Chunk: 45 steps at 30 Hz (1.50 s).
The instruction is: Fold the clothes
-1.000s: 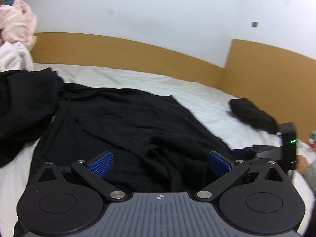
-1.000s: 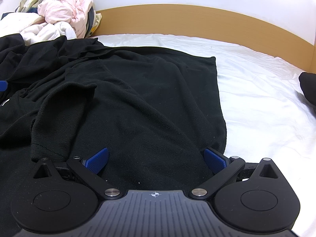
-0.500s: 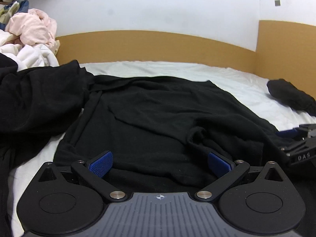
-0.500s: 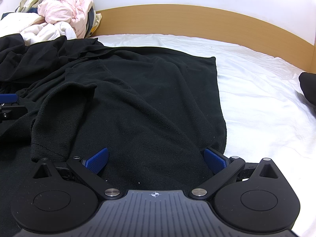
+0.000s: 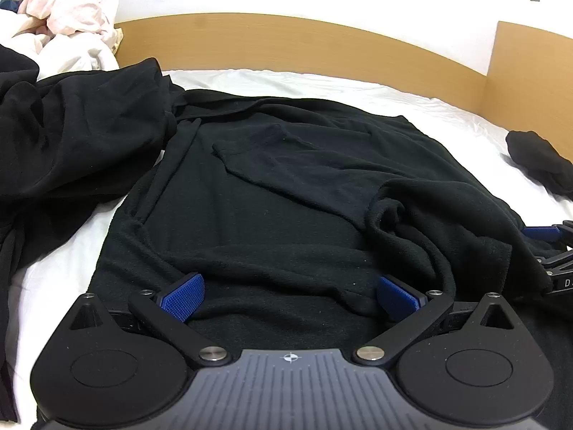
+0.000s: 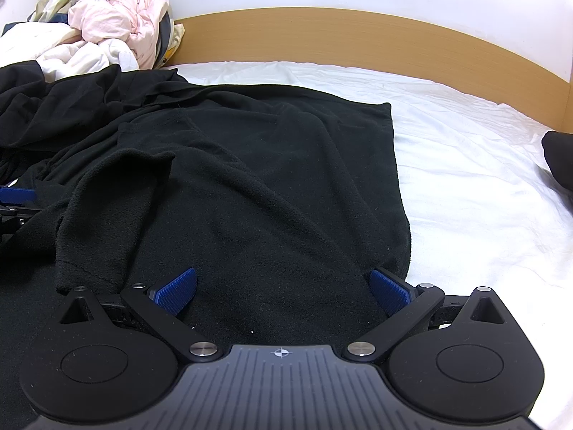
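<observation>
A black fleece garment lies spread on the white bed sheet, with a sleeve folded over its middle. My left gripper is open, low over the garment's near hem, fabric lying between its blue pads. My right gripper is open too, over the near right corner of the garment, its right pad at the cloth's edge. The right gripper's tip shows at the right edge of the left wrist view; the left gripper's tip shows at the left edge of the right wrist view.
A second black garment is bunched at the left. A pile of pink and white laundry sits at the back left. A small dark bundle lies at the right. A wooden headboard runs along the wall.
The left gripper has swung left and dropped closer to the garment's near hem, so the garment now fills its view. The right gripper has stayed put. Both remain open.
</observation>
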Available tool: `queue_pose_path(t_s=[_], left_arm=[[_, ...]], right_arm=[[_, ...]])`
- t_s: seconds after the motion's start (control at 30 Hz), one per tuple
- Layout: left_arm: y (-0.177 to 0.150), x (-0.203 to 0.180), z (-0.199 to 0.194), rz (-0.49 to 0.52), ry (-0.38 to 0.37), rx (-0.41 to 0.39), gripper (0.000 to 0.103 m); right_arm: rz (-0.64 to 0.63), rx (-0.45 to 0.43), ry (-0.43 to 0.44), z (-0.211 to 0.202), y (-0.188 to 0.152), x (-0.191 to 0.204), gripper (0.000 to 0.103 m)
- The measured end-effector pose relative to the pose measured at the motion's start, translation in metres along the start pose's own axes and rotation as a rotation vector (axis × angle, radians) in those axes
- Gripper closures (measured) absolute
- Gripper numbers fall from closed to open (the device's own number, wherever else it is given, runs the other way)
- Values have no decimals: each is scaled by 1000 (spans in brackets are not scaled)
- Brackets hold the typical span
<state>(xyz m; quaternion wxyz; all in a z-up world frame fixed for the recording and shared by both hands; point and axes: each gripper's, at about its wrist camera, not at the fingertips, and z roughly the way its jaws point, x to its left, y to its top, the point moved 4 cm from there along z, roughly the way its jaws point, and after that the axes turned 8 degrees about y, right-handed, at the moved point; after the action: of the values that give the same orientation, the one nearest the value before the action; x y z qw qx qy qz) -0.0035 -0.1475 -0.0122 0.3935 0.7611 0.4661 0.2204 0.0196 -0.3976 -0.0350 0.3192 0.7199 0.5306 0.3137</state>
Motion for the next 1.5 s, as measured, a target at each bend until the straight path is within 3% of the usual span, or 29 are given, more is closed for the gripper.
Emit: queue_pose_path(t_s=[0.3,0.53,1.27,1.3,1.4,1.5], left_arm=[[-2,11,-4,-84,-24,-24,1],[0,0,0,-17,31,-5,1],[-4,21,-11,-135,7,-32,1],[-4,22,-12,-144,-1,-34,1],[-5,28,-14,-182,-20,-48,1],[-5,30,-14,-202,-30,-52,1]], right_arm=[[1,1,0,0,1,0,0],[0,1,-1,0,1,1,0],[17,5,-4,-1,18,-5,0],[31,-2,-21,-3,20,-6,1],[48,-80,-41,-27,30,-4,25],[-1,-104,119,-51,47,18,26]])
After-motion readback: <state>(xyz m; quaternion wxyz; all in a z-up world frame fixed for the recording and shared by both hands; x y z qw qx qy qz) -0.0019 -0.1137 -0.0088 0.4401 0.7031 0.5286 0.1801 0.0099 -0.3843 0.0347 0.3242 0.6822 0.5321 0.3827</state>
